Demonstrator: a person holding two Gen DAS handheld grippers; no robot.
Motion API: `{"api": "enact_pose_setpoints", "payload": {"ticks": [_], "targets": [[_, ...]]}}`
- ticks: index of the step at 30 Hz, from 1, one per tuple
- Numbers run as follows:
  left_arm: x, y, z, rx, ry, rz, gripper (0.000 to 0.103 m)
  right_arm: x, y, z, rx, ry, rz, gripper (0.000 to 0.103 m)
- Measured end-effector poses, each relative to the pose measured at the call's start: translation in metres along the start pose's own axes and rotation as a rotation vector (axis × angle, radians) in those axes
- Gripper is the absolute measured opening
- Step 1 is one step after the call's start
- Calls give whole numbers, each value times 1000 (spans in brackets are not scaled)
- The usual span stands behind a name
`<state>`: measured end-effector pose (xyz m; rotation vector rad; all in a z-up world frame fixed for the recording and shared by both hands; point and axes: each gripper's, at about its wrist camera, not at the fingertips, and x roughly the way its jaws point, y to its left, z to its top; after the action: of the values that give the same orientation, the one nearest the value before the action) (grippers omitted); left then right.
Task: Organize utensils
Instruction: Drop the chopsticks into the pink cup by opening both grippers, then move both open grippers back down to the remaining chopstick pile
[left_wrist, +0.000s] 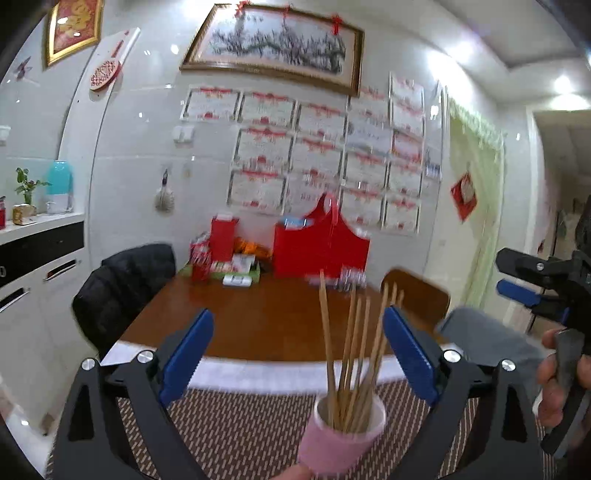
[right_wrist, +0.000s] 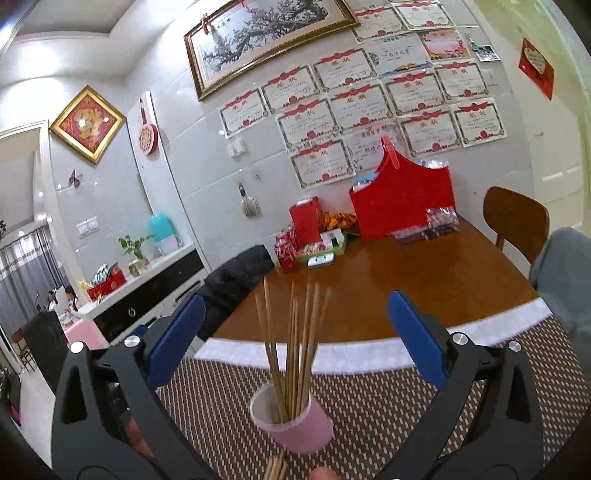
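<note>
The pink cup (right_wrist: 295, 424) stands on the woven mat (right_wrist: 388, 398) at the near end of the worktop (right_wrist: 406, 288), with a sheaf of chopsticks (right_wrist: 291, 343) fanned upright in it. Both claws are spread wide and hold nothing: the right claw (right_wrist: 295, 339) and the left claw (left_wrist: 299, 354) each frame the cup. A few more sticks (right_wrist: 276, 467) seem to lie just in front of the cup. I'd judge those come next: close on them near the middle, lift level, and lower the tips in gently so the cup doesn't topple.
</note>
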<state>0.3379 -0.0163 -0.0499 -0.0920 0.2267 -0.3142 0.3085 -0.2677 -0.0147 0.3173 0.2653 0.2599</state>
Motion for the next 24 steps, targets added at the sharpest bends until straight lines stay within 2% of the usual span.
{"api": "enact_pose_setpoints", "payload": {"ticks": [6, 11, 14, 17, 19, 24], "targets": [[-28, -14, -29, 68, 149, 15, 91, -15, -6, -50, -2, 196, -37, 98], [-28, -7, -76, 88, 270, 25, 91, -4, -16, -99, 27, 355, -58, 98], [-17, 5, -102, 46, 381, 31, 91, 14, -17, -127, 6, 437, -34, 98], [-8, 13, -127, -11, 489, -20, 91, 33, -17, -154, -6, 543, -22, 98], [-3, 12, -140, 9, 559, 9, 91, 42, -18, -168, -17, 601, -26, 98], [9, 4, -162, 47, 718, 2, 91, 42, -27, -170, 3, 608, -44, 98]]}}
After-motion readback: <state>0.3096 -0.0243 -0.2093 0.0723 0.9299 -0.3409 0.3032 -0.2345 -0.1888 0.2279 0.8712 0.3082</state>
